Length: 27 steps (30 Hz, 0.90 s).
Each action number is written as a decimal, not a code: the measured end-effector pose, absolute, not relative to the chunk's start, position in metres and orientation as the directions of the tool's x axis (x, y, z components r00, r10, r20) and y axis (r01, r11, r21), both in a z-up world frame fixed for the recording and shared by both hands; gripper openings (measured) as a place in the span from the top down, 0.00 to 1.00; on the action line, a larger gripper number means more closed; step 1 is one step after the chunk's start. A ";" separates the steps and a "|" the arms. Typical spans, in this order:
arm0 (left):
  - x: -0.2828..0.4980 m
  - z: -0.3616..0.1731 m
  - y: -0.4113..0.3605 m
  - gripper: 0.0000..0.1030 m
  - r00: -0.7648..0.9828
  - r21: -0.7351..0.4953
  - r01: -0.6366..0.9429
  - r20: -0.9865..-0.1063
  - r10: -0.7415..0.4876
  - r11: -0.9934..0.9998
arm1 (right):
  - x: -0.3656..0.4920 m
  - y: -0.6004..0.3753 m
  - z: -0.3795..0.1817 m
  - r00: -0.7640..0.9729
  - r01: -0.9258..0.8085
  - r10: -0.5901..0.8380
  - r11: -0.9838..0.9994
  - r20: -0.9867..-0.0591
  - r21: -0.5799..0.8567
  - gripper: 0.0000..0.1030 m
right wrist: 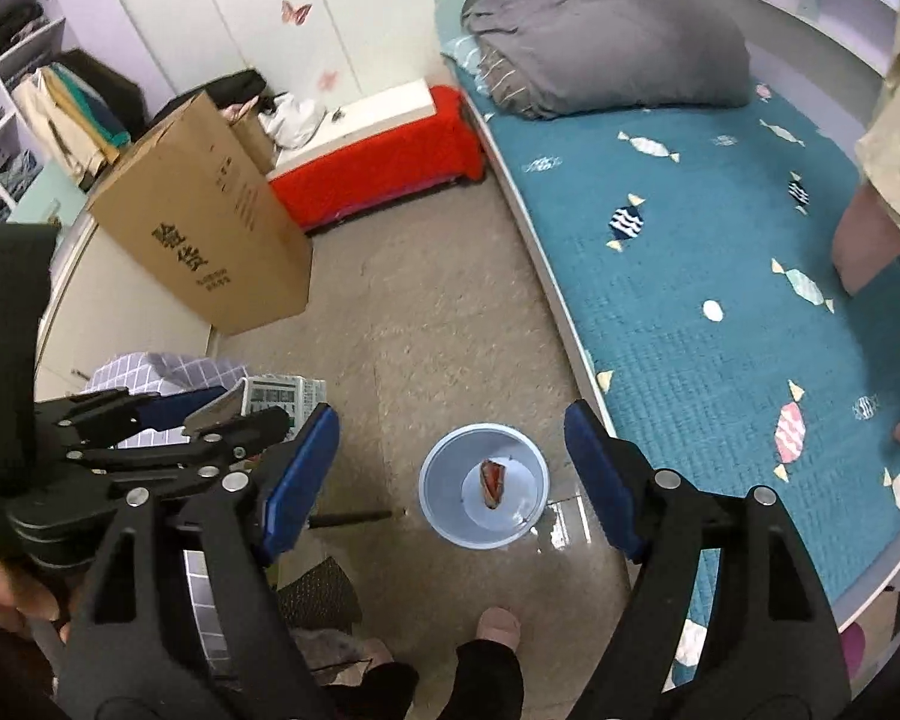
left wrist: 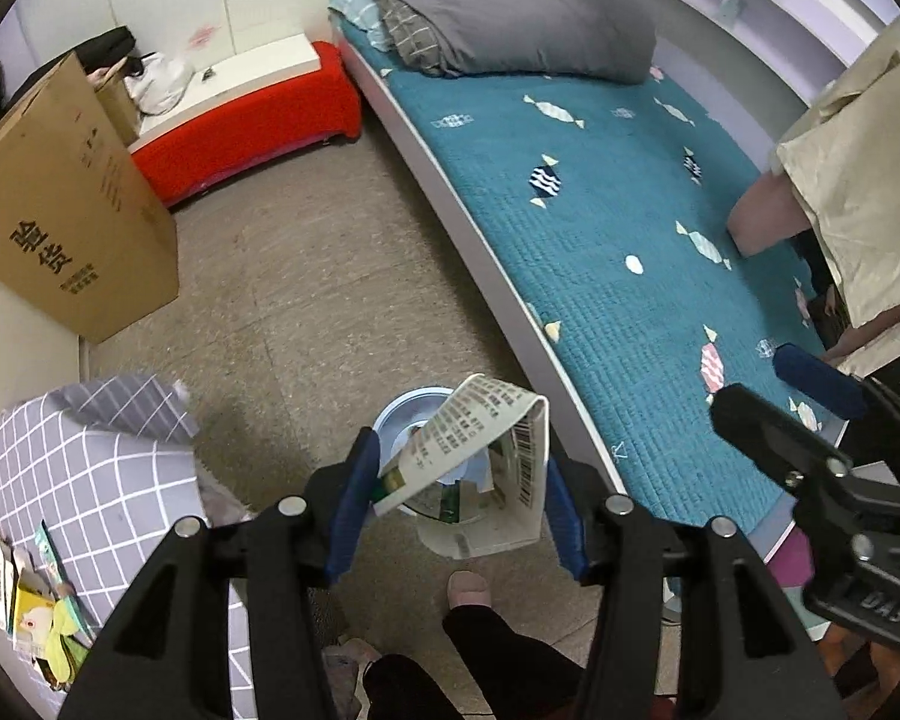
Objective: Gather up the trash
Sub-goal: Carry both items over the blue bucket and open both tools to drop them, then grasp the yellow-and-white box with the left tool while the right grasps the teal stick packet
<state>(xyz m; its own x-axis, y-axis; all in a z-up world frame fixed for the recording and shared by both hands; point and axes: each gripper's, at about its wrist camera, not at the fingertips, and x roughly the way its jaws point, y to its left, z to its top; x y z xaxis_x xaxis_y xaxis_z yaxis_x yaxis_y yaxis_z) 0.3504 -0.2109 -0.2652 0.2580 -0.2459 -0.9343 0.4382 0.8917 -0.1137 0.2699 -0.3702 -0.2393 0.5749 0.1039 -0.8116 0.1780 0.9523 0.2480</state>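
My left gripper (left wrist: 459,471) is shut on a bent white carton (left wrist: 480,426) with printed text and a barcode. It holds the carton right above a light blue bin (left wrist: 397,415) on the floor, and the carton hides most of the bin. In the right wrist view the bin (right wrist: 444,507) lies between and below the fingers of my right gripper (right wrist: 453,420), which is open and holds nothing. A red wrapper (right wrist: 492,480) lies inside the bin. The left gripper (right wrist: 222,414) with the carton (right wrist: 276,399) shows at the left there. The right gripper (left wrist: 777,393) hangs over the bed edge.
A bed with a teal cover (left wrist: 600,210) and a grey duvet (left wrist: 510,12) runs along the right. A tall cardboard box (right wrist: 210,228) and a red bench (right wrist: 378,162) stand at the back. A grey checked cloth box (left wrist: 90,480) is at the left. A person's foot (right wrist: 498,624) is near the bin.
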 end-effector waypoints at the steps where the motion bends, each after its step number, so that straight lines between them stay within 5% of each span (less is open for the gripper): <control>1: 0.350 -0.263 -0.214 0.48 0.261 -0.117 0.445 -0.932 -0.253 0.888 | 0.268 -0.373 -0.237 0.582 0.184 0.097 0.951 -0.807 0.247 0.25; 2: 0.350 -0.260 -0.216 0.47 0.268 -0.120 0.448 -0.928 -0.261 0.886 | 0.267 -0.375 -0.235 0.587 0.189 0.091 0.951 -0.805 0.245 0.25; 4: 0.350 -0.256 -0.219 0.24 0.280 -0.123 0.444 -0.922 -0.268 0.887 | 0.264 -0.380 -0.231 0.596 0.199 0.086 0.948 -0.798 0.250 0.25; 5: 0.349 -0.254 -0.220 0.22 0.297 -0.119 0.438 -0.917 -0.268 0.891 | 0.262 -0.383 -0.230 0.601 0.206 0.082 0.946 -0.795 0.252 0.25; 16: 0.318 -0.234 -0.180 0.22 0.374 -0.106 0.333 -0.897 -0.234 0.937 | 0.250 -0.362 -0.219 0.612 0.138 0.140 0.950 -0.779 0.279 0.25; 27: 0.258 -0.205 -0.060 0.21 0.450 -0.147 0.047 -0.880 -0.153 0.988 | 0.248 -0.256 -0.202 0.562 -0.154 0.353 0.933 -0.749 0.324 0.24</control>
